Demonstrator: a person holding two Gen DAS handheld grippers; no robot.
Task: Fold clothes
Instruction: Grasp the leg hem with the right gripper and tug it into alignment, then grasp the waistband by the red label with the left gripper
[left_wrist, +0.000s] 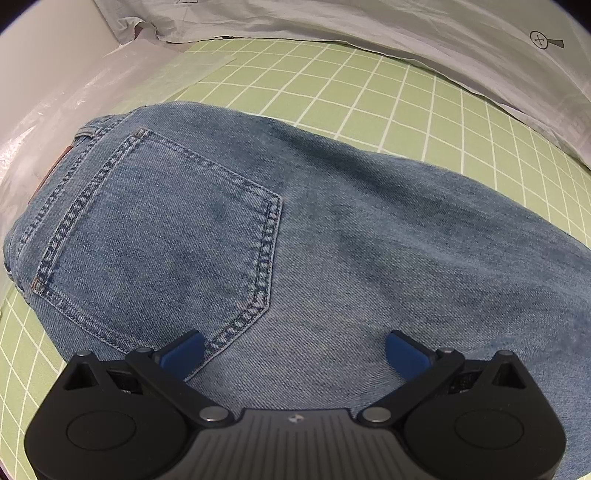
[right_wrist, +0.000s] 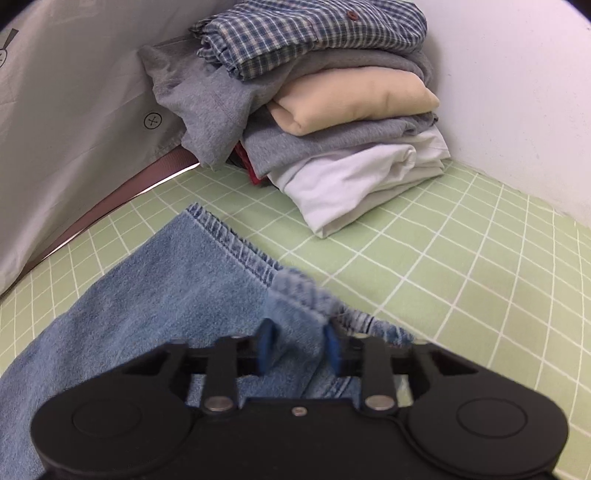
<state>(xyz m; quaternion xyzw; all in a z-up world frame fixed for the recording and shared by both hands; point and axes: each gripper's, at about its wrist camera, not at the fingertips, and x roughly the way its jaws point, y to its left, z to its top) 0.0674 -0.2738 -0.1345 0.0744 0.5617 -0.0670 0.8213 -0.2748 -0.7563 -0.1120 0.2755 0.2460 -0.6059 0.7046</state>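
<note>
Blue jeans (left_wrist: 332, 229) lie flat on the green checked cloth, back pocket (left_wrist: 159, 236) up, waistband at the left. My left gripper (left_wrist: 294, 350) is open and hovers over the seat just below the pocket, its blue pads apart and holding nothing. In the right wrist view the leg end of the jeans (right_wrist: 166, 295) lies with its stitched hem toward the far side. My right gripper (right_wrist: 298, 349) is shut on a bunched fold of the jeans' hem (right_wrist: 299, 291), lifted slightly off the cloth.
A stack of folded clothes (right_wrist: 332, 122), checked shirt on top, stands at the back right against the white wall. A grey sheet (right_wrist: 74, 92) with printed marks hangs along the back; it also shows in the left wrist view (left_wrist: 443, 40). Clear plastic (left_wrist: 48, 122) lies at the left.
</note>
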